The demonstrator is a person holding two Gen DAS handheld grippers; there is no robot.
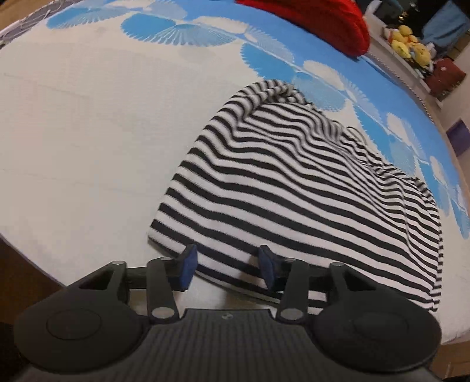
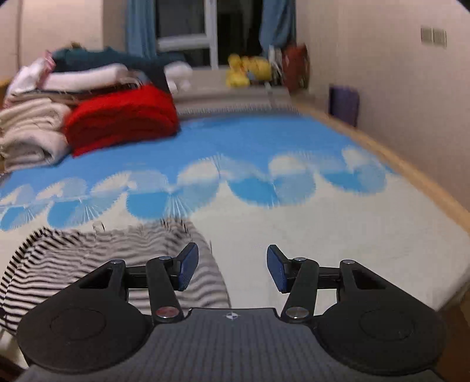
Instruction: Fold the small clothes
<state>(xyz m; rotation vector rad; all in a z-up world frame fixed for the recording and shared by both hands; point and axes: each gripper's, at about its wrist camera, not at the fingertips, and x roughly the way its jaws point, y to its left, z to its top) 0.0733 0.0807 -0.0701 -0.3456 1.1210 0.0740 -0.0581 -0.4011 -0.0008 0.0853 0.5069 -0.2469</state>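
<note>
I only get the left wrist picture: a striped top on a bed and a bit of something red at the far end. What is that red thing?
Observer: A folded red garment, lying on the blue part of the bedspread.
Operator: Is it alone there?
Observer: No. Beside it is a stack of folded clothes, cream, white and dark teal.
Operator: And the other gripper, is it holding the striped top?
Observer: No. The right gripper is open with nothing between its pads, and the striped top lies below and to its left.
Operator: What is behind the bed?
Observer: A window with blue curtains.
</note>
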